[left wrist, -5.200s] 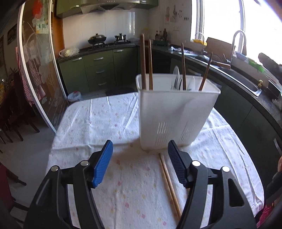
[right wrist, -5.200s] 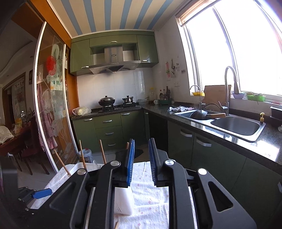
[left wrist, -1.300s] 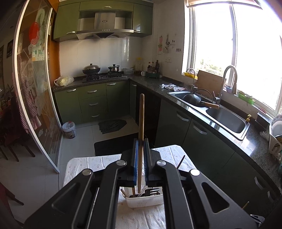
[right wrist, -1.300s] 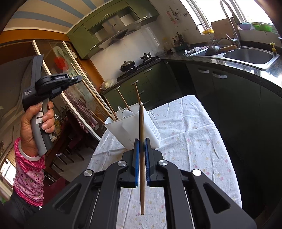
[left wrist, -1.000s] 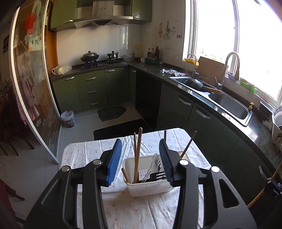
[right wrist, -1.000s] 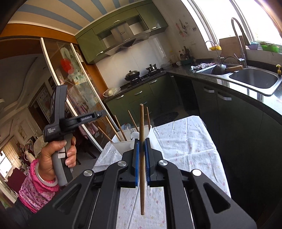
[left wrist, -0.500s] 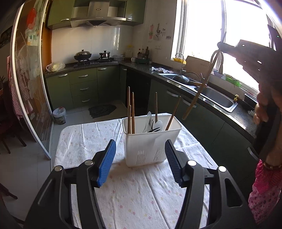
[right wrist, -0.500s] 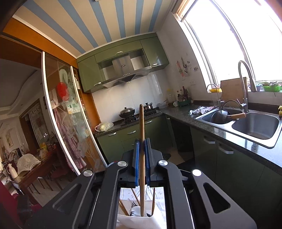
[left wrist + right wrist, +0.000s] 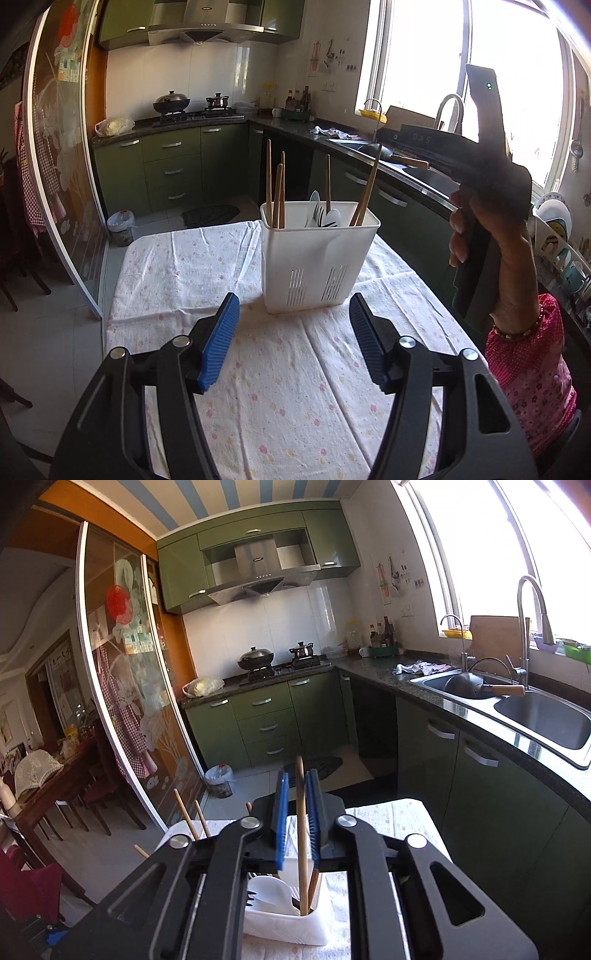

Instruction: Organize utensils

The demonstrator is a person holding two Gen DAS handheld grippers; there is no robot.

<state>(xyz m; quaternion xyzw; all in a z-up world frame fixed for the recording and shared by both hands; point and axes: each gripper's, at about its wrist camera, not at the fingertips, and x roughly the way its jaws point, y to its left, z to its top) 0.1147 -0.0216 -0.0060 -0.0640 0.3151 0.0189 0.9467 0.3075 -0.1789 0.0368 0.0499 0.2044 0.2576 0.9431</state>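
Note:
A white utensil holder point(image 9: 319, 254) stands on the floral tablecloth point(image 9: 280, 387), holding several wooden chopsticks point(image 9: 276, 192) and white and dark cutlery. My left gripper point(image 9: 293, 339) is open and empty, low in front of the holder. My right gripper point(image 9: 297, 823) hovers above the holder point(image 9: 284, 923); its jaws stand slightly apart around a wooden chopstick point(image 9: 302, 834) whose lower end rests inside the holder. In the left wrist view the right gripper's body point(image 9: 480, 166) is held high at the right, above that leaning chopstick point(image 9: 365, 192).
The table sits in a kitchen with green cabinets point(image 9: 173, 173), a stove with pots point(image 9: 258, 657) and a sink point(image 9: 535, 716) along the right counter. A glass sliding door point(image 9: 122, 701) is at the left. A dish rack point(image 9: 561, 236) is at far right.
My right gripper lowered its chopstick into the holder and its jaws have parted slightly. My left gripper moved lower and closer to the holder, staying open.

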